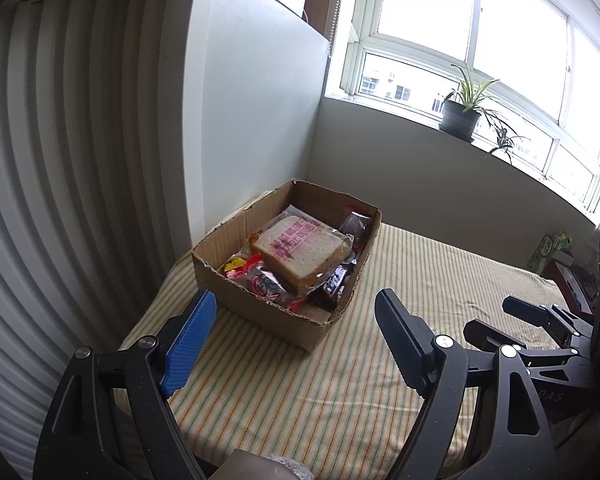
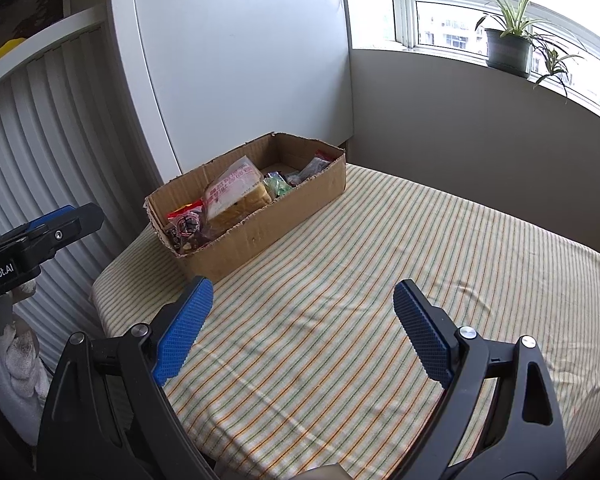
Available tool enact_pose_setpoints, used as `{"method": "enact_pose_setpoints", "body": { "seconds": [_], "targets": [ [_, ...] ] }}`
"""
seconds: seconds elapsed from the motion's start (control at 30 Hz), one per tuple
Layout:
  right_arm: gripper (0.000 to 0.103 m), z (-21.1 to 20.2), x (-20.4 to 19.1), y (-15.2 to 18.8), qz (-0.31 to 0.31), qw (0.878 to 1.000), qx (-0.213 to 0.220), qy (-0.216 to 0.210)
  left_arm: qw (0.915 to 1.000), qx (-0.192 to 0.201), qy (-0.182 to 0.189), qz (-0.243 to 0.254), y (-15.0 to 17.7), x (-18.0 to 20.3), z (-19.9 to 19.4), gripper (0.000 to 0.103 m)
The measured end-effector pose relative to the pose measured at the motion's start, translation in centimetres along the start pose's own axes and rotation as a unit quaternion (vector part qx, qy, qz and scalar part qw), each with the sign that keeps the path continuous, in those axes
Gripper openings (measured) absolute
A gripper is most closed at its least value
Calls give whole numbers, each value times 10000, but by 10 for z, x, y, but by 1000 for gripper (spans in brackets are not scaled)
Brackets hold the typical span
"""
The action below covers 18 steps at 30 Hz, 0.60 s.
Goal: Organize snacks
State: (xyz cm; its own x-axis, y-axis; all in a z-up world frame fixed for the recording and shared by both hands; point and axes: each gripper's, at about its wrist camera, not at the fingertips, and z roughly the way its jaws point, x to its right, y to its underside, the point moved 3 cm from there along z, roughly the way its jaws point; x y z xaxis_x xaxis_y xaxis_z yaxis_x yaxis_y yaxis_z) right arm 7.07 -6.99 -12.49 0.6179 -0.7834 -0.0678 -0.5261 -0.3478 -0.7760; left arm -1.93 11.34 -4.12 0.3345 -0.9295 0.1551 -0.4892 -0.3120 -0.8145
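Observation:
An open cardboard box stands at the far left of the striped tablecloth. It holds a bagged bread slice lying on top of several wrapped snacks, among them a red and black packet and a green packet. My left gripper is open and empty, just in front of the box. My right gripper is open and empty, over the cloth nearer the front; it also shows in the left wrist view.
A striped tablecloth covers the table. A white cabinet and a ribbed white panel stand behind and left of the box. A potted plant is on the windowsill. Boxes sit at the table's right end.

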Motion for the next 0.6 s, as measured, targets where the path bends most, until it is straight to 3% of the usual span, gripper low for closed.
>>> {"method": "enact_pose_setpoints", "body": {
  "seconds": [0.6],
  "targets": [
    [94, 3, 5, 5, 29, 9999, -70, 85, 10000, 46, -42, 32, 3, -1, 1, 82]
  ]
}}
